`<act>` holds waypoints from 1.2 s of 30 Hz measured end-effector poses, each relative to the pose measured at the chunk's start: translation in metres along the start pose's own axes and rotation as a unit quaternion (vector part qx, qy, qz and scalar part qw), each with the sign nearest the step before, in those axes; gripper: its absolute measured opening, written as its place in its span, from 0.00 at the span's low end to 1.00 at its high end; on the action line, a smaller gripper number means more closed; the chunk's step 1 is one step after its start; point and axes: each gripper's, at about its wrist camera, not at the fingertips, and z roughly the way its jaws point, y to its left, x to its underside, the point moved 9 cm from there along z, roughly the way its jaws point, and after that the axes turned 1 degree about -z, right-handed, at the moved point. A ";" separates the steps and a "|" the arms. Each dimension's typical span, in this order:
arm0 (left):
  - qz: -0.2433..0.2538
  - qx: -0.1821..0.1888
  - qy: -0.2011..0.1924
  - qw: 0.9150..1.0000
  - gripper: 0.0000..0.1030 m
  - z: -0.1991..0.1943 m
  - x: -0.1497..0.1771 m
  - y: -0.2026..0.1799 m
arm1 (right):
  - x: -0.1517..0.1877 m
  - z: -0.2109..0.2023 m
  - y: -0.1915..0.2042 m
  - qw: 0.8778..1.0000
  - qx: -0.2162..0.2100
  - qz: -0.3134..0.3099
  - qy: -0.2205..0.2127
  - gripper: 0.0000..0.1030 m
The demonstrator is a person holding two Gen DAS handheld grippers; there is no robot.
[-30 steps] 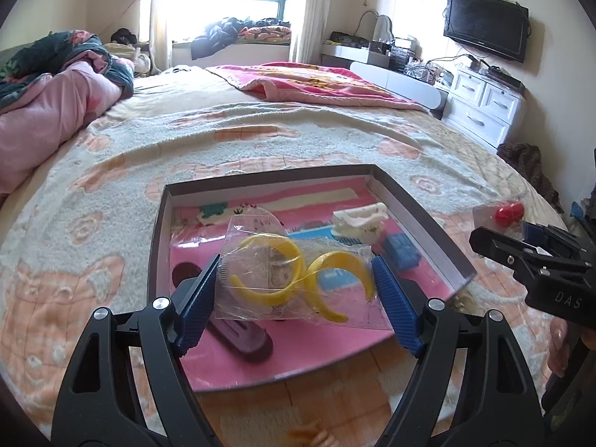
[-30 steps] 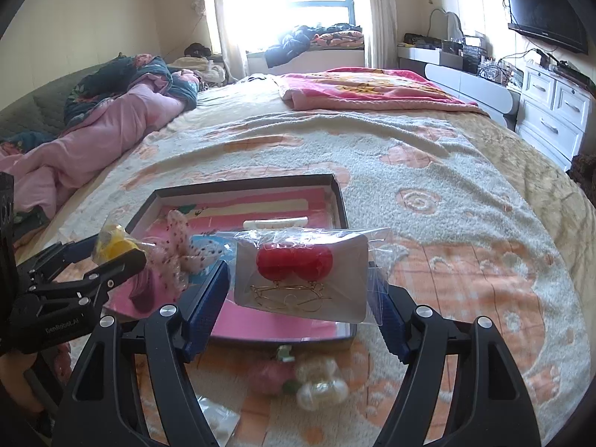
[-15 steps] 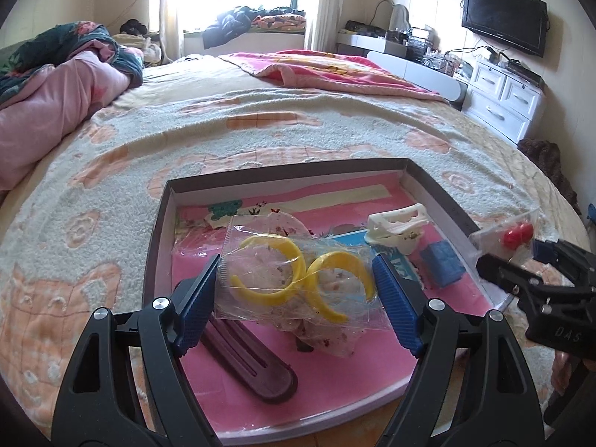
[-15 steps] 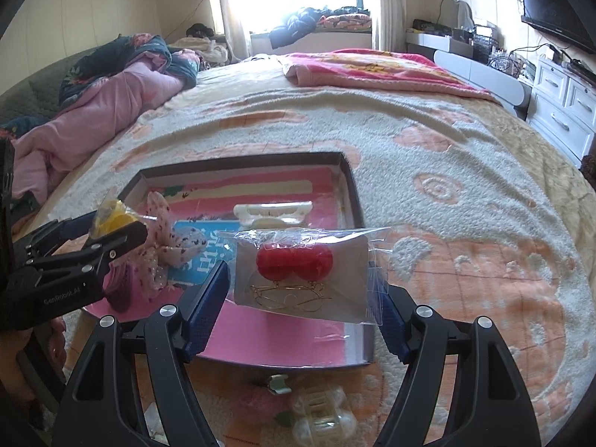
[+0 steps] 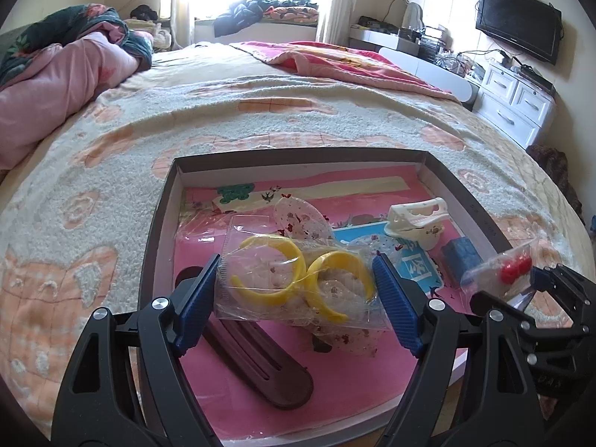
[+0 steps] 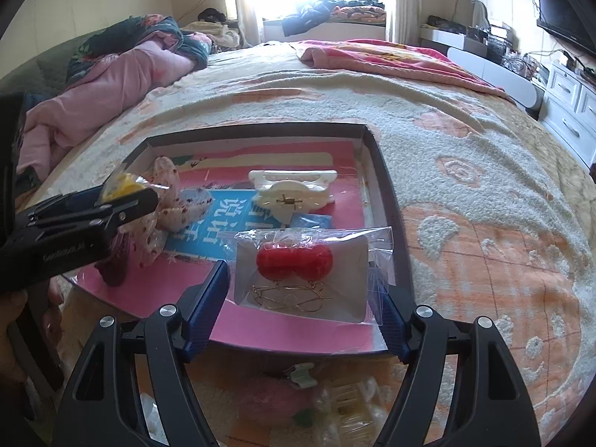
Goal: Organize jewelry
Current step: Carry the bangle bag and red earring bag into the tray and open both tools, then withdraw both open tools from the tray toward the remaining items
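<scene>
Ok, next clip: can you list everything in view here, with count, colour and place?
tray: one, dark rim, pink floor, on the bed.
bag of yellow hoops: one, clear, between the left fingers, above the tray.
bag of red earrings: one, clear, between the right fingers, over the tray's near edge.
claw clip: one, white, in the tray.
hair clip: one, dark maroon, in the tray.
blue block: one, in the tray.
bed cover: one, cream and peach.
television: one, black, on the wall.
left gripper; right gripper: black, blue pads.
</scene>
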 end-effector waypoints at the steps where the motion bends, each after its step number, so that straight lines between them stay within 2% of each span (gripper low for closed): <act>1: -0.001 0.000 0.000 1.000 0.69 0.000 0.000 0.001 | 0.000 0.000 0.002 1.000 -0.001 -0.002 0.000 0.69; 9: 0.005 0.015 0.003 1.000 0.69 0.005 -0.003 -0.008 | 0.005 0.004 0.002 1.000 0.002 -0.001 0.007 0.69; 19: 0.020 0.029 0.021 0.999 0.70 0.009 0.009 -0.022 | 0.008 0.001 0.001 1.000 0.003 -0.002 0.004 0.71; 27: 0.021 0.028 0.022 0.999 0.73 0.008 0.011 -0.024 | 0.010 -0.004 -0.001 1.000 0.010 -0.003 -0.002 0.76; 36: 0.011 0.024 0.014 1.000 0.82 -0.010 0.014 -0.019 | 0.011 -0.022 -0.005 1.000 0.022 -0.007 -0.022 0.80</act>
